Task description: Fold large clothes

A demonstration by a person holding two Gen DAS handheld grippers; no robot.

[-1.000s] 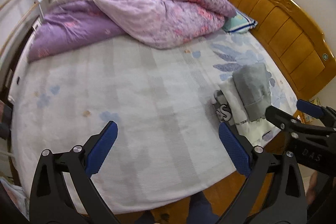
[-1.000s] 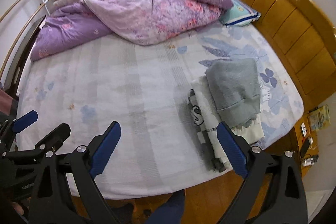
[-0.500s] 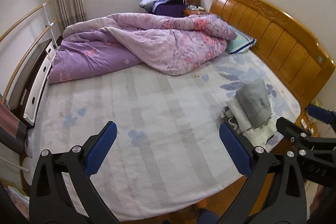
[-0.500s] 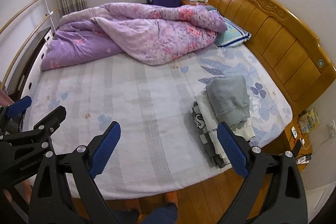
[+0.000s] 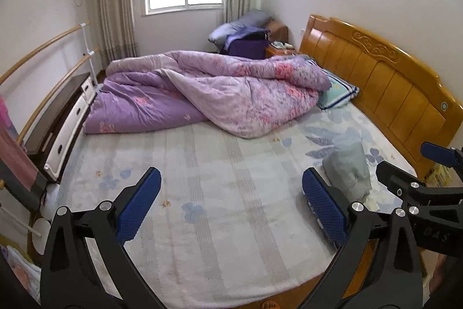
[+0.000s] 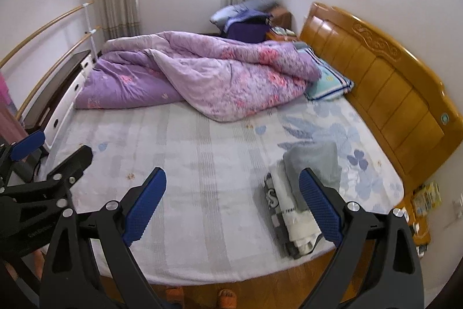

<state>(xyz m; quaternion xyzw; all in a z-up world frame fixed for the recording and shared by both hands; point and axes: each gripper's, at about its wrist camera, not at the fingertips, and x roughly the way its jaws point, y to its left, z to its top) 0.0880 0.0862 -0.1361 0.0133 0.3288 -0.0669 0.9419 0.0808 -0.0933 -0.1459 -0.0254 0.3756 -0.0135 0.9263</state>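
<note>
A stack of folded clothes lies at the bed's near right corner: a grey folded garment [image 6: 314,161] on top of white and patterned ones [image 6: 289,219]. It shows in the left wrist view as a grey bundle [image 5: 348,173]. My left gripper [image 5: 231,204] is open and empty, held back from the bed's near edge. My right gripper [image 6: 233,204] is open and empty too, its right finger in front of the stack. Each gripper shows at the edge of the other's view.
A rumpled purple duvet [image 5: 220,94] covers the far half of the bed [image 5: 231,164]. A wooden headboard [image 5: 385,83] stands on the right, a pillow [image 5: 337,94] beside it. A dresser [image 5: 60,120] stands left. Wooden floor [image 6: 303,277] lies below.
Both grippers have pulled back and tilted up from the bed. The window and walls have come into view. Jaws stay open.
</note>
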